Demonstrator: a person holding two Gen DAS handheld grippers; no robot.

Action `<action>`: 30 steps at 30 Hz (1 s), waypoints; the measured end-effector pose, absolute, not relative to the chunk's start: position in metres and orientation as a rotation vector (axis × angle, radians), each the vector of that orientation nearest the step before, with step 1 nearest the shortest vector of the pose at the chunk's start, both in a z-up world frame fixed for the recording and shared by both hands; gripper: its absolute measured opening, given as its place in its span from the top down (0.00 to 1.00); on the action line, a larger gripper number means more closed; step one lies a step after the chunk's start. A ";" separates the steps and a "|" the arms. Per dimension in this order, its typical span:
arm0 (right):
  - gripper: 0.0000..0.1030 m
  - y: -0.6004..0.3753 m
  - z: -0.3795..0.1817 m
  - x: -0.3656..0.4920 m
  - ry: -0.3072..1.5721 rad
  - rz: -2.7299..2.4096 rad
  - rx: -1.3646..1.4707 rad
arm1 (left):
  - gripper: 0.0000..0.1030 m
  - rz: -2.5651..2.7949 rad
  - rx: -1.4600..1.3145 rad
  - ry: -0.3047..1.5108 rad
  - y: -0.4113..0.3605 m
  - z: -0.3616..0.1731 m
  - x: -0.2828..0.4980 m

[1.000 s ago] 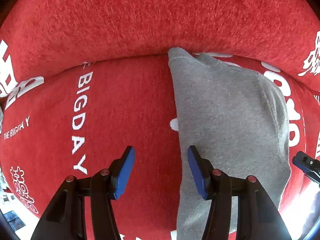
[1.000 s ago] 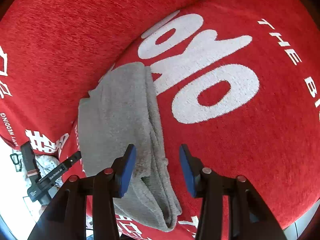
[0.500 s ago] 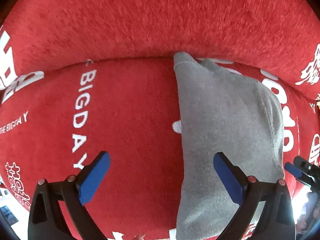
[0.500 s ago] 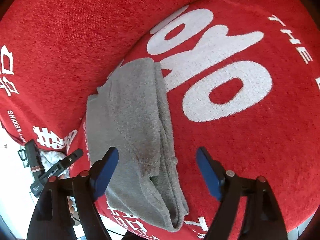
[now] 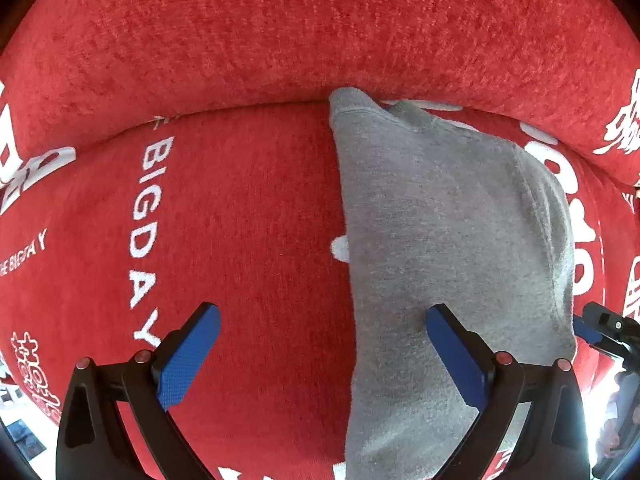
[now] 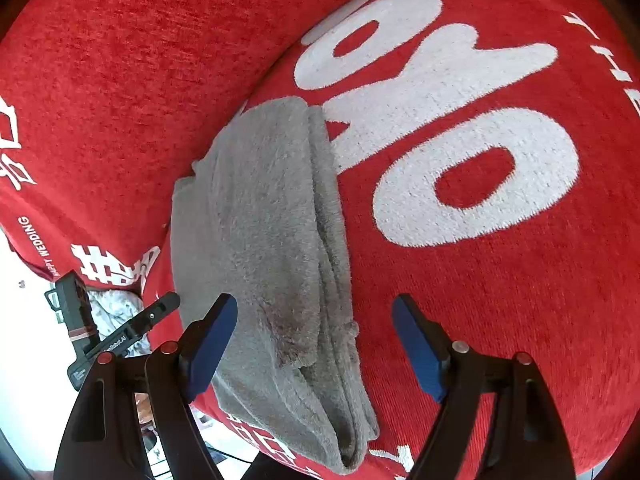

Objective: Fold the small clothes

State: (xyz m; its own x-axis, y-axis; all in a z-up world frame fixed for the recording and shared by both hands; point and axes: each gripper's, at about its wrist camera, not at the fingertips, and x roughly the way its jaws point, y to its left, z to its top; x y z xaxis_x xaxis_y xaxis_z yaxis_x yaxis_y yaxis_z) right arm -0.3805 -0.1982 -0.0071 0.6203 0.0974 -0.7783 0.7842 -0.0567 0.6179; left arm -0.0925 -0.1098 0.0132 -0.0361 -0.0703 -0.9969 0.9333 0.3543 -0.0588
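While the red cushion [image 5: 248,216] with its white lettering fills both views, the folded grey garment [image 5: 440,240] lies flat on it — far end against the raised red back, near end reaching the cushion's front edge. Over the garment's left edge hovers the left gripper [image 5: 322,350], jaws spread wide and holding nothing. At its right edge the right gripper [image 6: 314,344] hangs likewise — jaws apart, empty.
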 end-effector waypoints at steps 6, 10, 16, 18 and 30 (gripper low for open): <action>0.20 -0.203 -0.009 -0.379 0.770 -0.644 1.548 | 0.00 -1.100 0.850 1.392 -0.112 0.012 -0.094; 0.20 -0.207 -0.015 -0.379 0.772 -0.589 1.555 | 0.00 -1.198 0.819 1.470 -0.114 0.007 -0.089; 0.20 -0.213 -0.031 -0.368 0.733 -0.470 1.595 | 0.00 -1.238 0.778 1.601 -0.126 -0.022 -0.095; 0.19 -0.217 -0.033 -0.362 0.725 -0.441 1.588 | 0.00 -1.257 0.765 1.611 -0.130 -0.026 -0.102; 0.10 -0.221 -0.040 -0.323 0.654 -0.383 1.575 | 0.01 -1.266 0.743 1.629 -0.147 -0.041 -0.123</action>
